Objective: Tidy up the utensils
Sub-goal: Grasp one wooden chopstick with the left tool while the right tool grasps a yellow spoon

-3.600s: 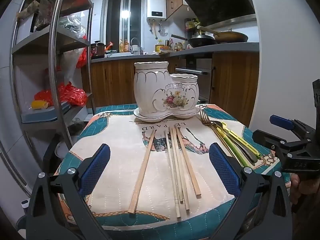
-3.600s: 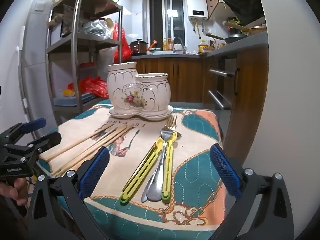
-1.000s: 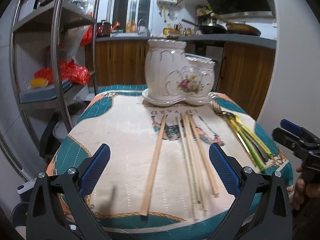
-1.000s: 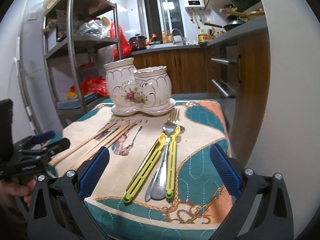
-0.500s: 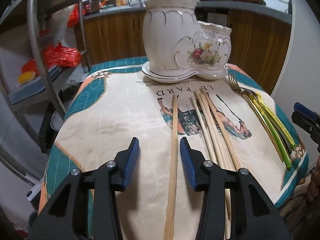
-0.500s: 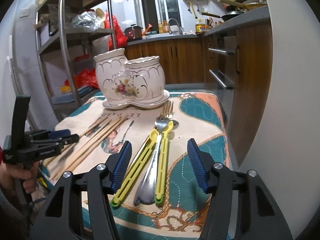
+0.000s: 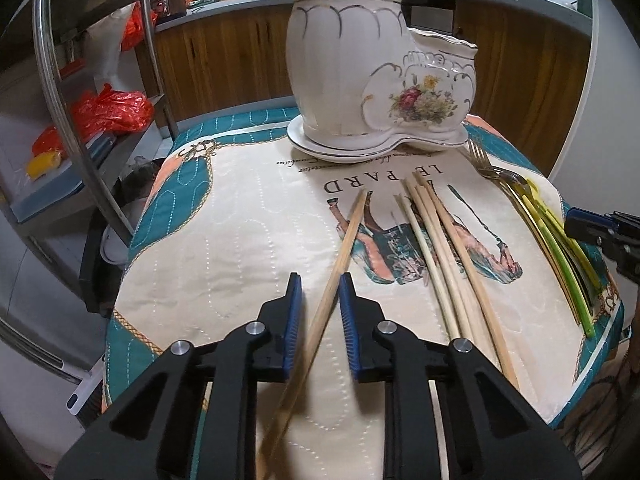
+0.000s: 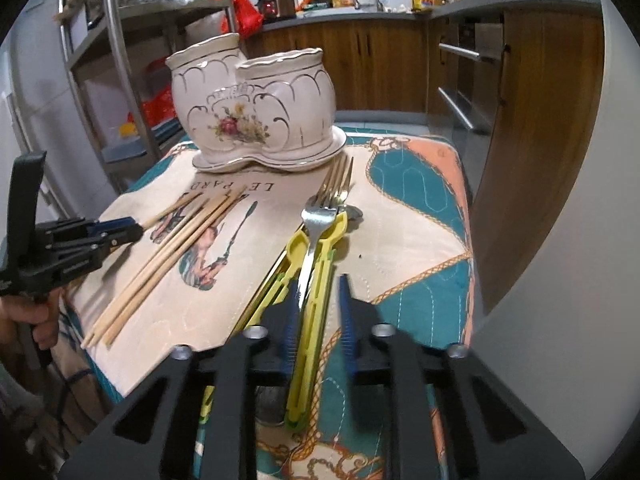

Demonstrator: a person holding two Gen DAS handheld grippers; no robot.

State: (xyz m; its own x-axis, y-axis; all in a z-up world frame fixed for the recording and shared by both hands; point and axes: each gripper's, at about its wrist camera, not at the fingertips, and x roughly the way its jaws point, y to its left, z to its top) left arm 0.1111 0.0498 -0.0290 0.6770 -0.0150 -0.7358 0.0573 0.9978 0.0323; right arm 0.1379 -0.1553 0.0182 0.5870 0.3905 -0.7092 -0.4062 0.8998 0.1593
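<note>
Quilted cloth surface (image 7: 224, 240), your left tool (image 7: 320, 312) narrowed around a slim wooden chopstick (image 7: 344, 240), pads not touching, your right tool (image 8: 319, 312) likewise straddling a yellow-handled fork (image 8: 316, 280), glossy scalloped ceramic holder (image 7: 360, 68) ahead.

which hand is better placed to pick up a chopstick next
Left. The left tool already straddles the lone chopstick, its pads close on either side. The right tool sits over the yellow-handled cutlery, away from the chopsticks.
</note>
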